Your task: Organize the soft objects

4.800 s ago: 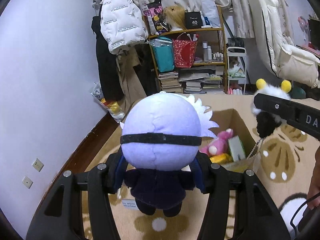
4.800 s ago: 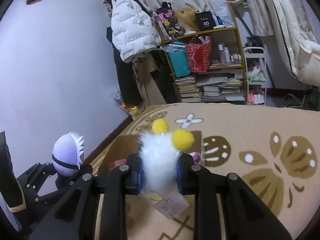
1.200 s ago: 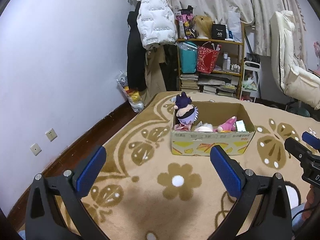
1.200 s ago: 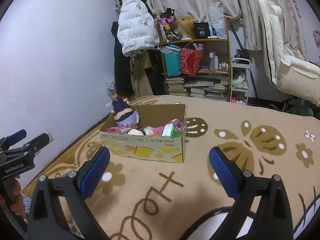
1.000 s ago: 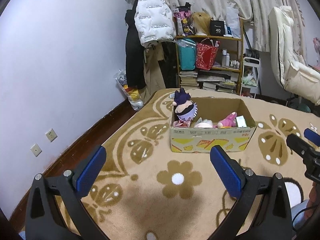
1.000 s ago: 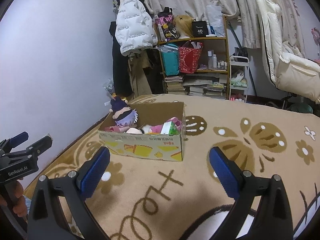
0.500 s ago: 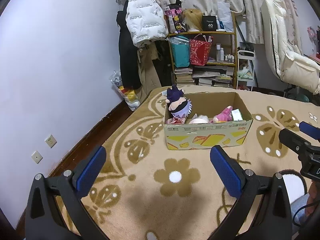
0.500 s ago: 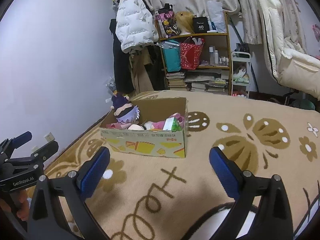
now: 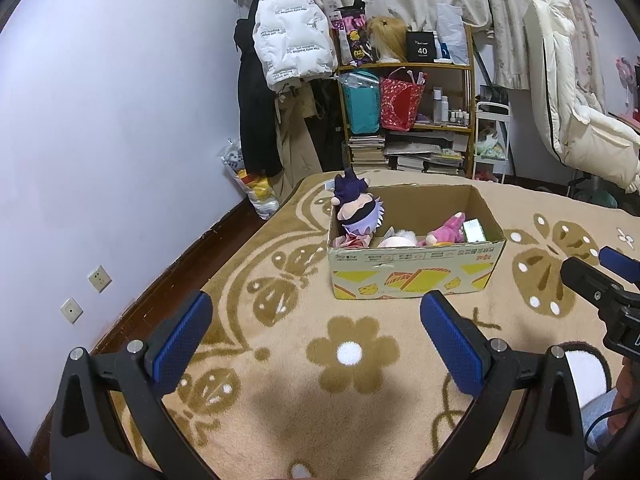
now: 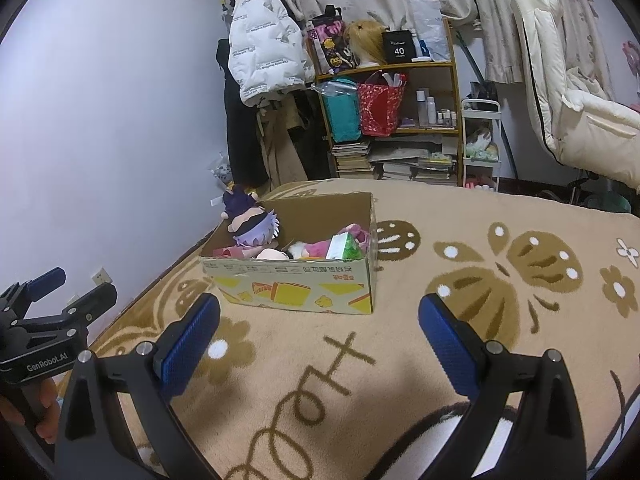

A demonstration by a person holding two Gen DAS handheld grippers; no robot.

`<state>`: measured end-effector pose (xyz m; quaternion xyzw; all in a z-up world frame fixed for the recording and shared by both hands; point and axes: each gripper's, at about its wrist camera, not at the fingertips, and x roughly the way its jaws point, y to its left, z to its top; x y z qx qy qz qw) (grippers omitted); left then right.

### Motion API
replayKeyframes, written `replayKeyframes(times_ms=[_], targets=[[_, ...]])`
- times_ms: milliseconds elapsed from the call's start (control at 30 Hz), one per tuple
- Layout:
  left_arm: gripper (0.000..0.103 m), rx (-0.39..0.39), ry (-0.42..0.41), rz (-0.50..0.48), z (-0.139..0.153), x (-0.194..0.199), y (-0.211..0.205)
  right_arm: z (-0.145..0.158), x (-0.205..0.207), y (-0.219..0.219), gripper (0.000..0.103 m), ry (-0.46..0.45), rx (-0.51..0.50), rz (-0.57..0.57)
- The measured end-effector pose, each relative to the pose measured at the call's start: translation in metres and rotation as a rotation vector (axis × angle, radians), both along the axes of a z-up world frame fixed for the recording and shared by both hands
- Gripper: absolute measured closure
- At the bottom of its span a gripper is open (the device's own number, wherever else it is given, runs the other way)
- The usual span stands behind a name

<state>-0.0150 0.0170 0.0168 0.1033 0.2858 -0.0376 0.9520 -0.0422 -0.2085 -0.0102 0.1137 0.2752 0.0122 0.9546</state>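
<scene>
A cardboard box [image 9: 416, 270] stands on the beige patterned rug and also shows in the right wrist view [image 10: 292, 286]. Inside lie a lavender-haired doll in dark clothes [image 9: 360, 210] [image 10: 256, 226], a pink plush [image 9: 444, 234] [image 10: 320, 246], a white fluffy plush [image 9: 400, 238] and a green packet [image 10: 340, 248]. My left gripper [image 9: 316, 336] is open and empty, well in front of the box. My right gripper [image 10: 318, 334] is open and empty, also in front of the box. Each gripper shows in the other's view, the right one [image 9: 600, 280] and the left one [image 10: 48, 304].
A wooden shelf [image 9: 408, 120] with bags, books and bottles stands at the back. Coats [image 9: 288, 44] hang to its left. A white padded chair [image 9: 576, 128] is at the right. A wall with sockets [image 9: 100, 278] runs along the left.
Both grippers let go of their plush toys into the box and opened. They have since pulled back from the box, and the view keeps drifting slightly.
</scene>
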Motion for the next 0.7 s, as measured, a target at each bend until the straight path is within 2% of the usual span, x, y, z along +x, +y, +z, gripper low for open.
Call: replayKeyframes(times_ms=[700], targets=[[0.000, -0.021, -0.001, -0.019, 0.0010, -0.0028, -0.0006, 0.0008, -0.0008, -0.0016, 0.000, 0.001, -0.011, -0.009]])
